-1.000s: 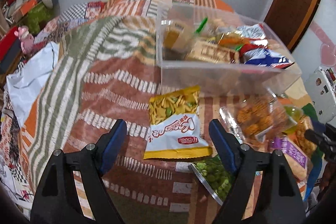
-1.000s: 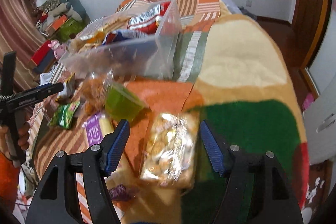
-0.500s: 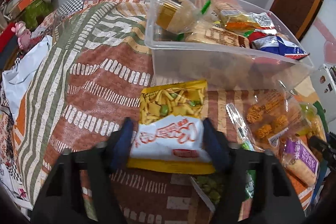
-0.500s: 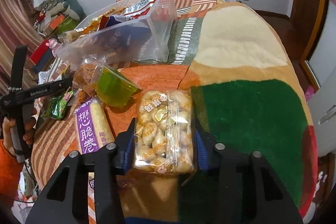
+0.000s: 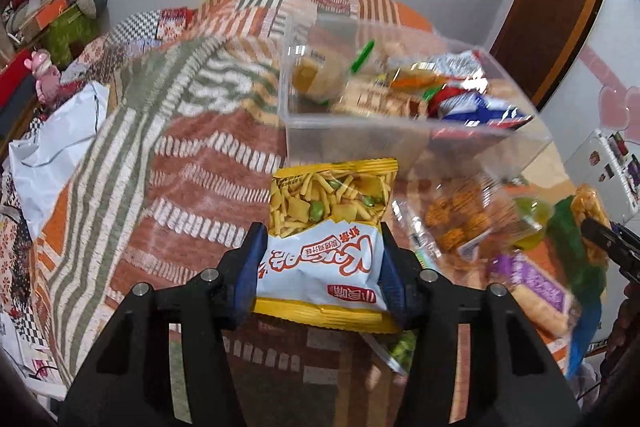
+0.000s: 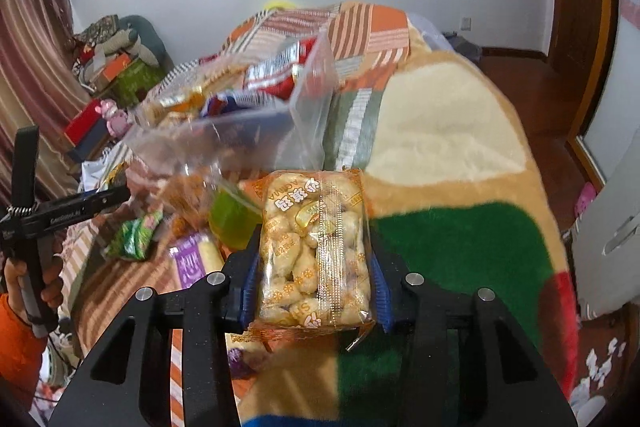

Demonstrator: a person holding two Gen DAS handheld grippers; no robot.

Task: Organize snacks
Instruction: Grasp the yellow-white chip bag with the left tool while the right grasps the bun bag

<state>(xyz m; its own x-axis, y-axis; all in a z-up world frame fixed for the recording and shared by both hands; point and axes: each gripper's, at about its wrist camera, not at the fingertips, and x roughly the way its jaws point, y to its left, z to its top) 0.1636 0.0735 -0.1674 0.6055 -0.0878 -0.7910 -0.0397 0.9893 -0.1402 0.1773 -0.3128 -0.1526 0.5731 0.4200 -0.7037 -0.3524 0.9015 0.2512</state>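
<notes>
Blue fingers [image 5: 320, 269] pinch a yellow-and-white snack bag [image 5: 325, 245] while those on the right [image 6: 313, 277] pinch a clear biscuit pack [image 6: 314, 251].

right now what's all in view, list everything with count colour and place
snack mix bag: 1, yellow and white, clamped in left gripper
biscuit pack: 1, clear with orange print, clamped in right gripper
plastic bin: 1, clear, on bedspread, holding snacks
fried snack bag: 1, clear, below bin
jelly cup: 1, green, beside fried snacks
purple pack: 1, on bedspread
green packet: 1, on bedspread
bedspread: 1, striped patchwork
left gripper: black, blue pads
right gripper: black, blue pads
</notes>
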